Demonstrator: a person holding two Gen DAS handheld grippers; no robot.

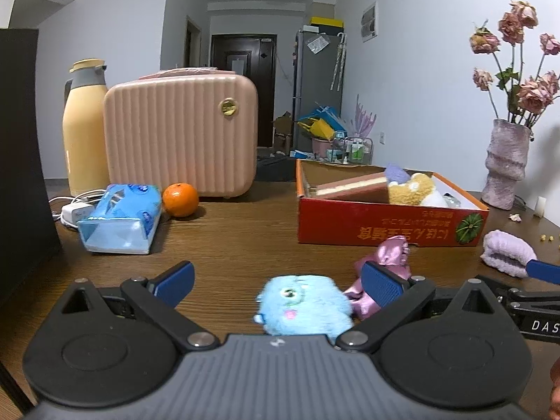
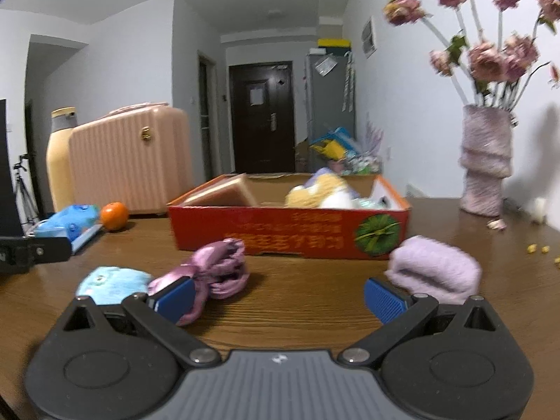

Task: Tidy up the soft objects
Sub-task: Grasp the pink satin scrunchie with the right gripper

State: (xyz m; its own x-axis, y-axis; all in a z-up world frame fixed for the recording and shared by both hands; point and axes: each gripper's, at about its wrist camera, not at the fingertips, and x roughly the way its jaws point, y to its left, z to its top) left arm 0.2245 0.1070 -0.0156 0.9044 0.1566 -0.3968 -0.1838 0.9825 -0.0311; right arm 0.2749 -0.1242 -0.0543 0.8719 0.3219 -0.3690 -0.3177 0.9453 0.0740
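A fluffy blue plush (image 1: pixel 303 303) lies on the wooden table between the open jaws of my left gripper (image 1: pixel 278 285), nearer the right finger. A pink satin scrunchie (image 1: pixel 385 262) lies just behind that finger. A rolled lilac towel (image 1: pixel 507 252) lies at the right. The red cardboard box (image 1: pixel 385 224) behind holds a yellow plush (image 1: pixel 413 187) and other soft items. My right gripper (image 2: pixel 280 295) is open and empty over bare table, with the scrunchie (image 2: pixel 217 267) by its left finger, the lilac towel (image 2: pixel 434 267) behind its right finger and the blue plush (image 2: pixel 112 281) at the left.
A pink mini suitcase (image 1: pixel 182 136), a yellow thermos (image 1: pixel 85 129), an orange (image 1: pixel 180 199), a blue tissue pack (image 1: pixel 120 218) and a white charger (image 1: pixel 75 211) stand at the back left. A vase of dried roses (image 1: pixel 505 164) stands at the right. A dark panel (image 1: pixel 21 157) borders the left.
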